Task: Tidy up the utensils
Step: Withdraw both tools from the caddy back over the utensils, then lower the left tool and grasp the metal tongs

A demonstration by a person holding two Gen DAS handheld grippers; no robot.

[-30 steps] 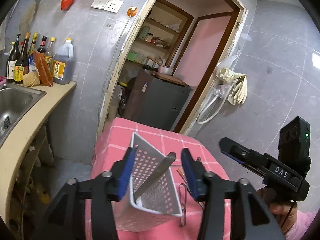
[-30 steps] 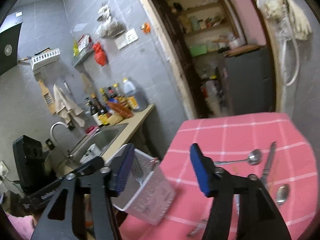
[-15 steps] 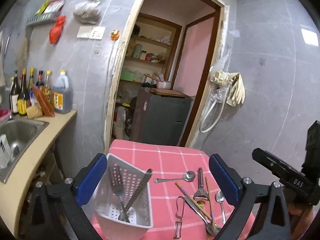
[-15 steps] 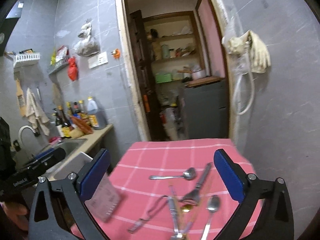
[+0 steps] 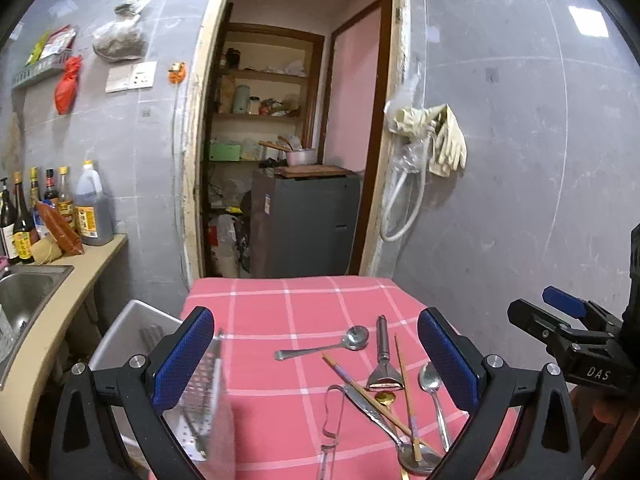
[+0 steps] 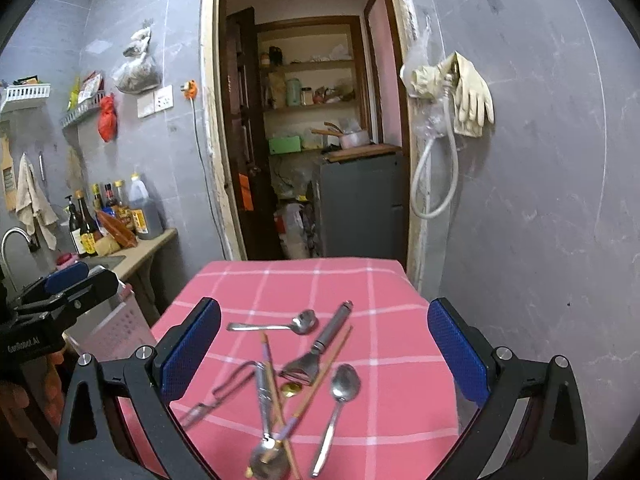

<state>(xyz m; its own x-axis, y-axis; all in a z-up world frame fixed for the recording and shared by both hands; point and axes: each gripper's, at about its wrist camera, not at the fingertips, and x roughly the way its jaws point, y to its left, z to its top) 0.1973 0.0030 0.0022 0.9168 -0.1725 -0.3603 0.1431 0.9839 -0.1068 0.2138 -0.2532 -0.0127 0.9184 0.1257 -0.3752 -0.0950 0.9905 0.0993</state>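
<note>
White perforated basket (image 5: pixel 132 344) at the bench's left edge, blurred, with a metal utensil leaning inside. On the pink checked cloth (image 5: pixel 304 300): a steel spoon (image 5: pixel 324 346) lying crosswise, bowl to the right; a peeler (image 5: pixel 383 356) with its handle pointing away; another spoon (image 5: pixel 432 388) at the right; chopsticks (image 5: pixel 406 392) crossed over a knife and a small gold spoon (image 5: pixel 385 399); tongs (image 5: pixel 331 420) at the left of the pile.

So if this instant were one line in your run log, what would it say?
left gripper: open, empty | right gripper: open, empty | white basket: at table's left edge | loose utensils: piled on pink cloth
</note>
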